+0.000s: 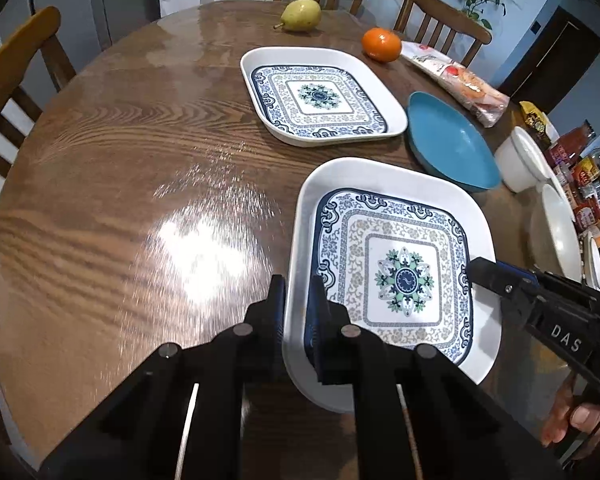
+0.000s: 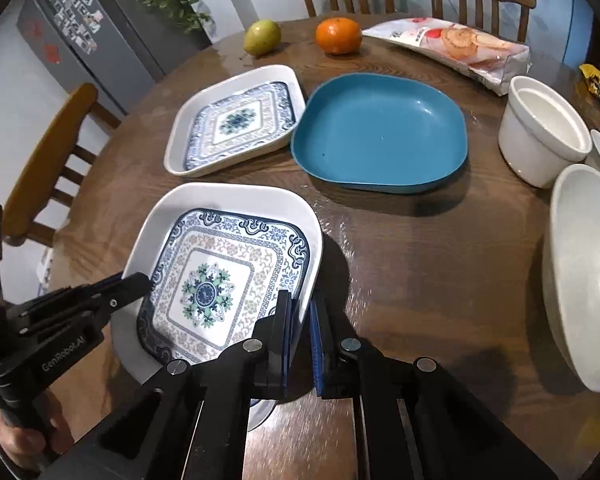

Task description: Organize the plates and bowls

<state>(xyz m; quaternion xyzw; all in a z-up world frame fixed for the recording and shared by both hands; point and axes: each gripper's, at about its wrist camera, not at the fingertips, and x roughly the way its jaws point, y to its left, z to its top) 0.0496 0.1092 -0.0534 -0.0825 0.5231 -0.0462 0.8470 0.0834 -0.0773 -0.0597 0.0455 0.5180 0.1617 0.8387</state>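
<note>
- The left hand-held gripper [image 1: 298, 300] is clamped on the near left rim of the nearer patterned plate [image 1: 392, 276], one finger outside the white rim and one inside.
- The right hand-held gripper [image 2: 300, 312] pinches the opposite rim of the same plate, its blue pads pressed on either side of the edge.
- This plate sits at the near edge of the wooden table [image 1: 140, 168]; whether it rests flat or is slightly lifted I cannot tell.
- A second patterned plate [image 2: 236, 120] lies farther back, just beside a blue plate [image 2: 380, 132].
- To the right stand a white cup-like bowl [image 2: 544, 132] and a larger white bowl [image 2: 584, 272].
- At the far edge are a pear [image 2: 262, 36], an orange [image 2: 338, 35] and a snack packet [image 2: 452, 46].
</note>
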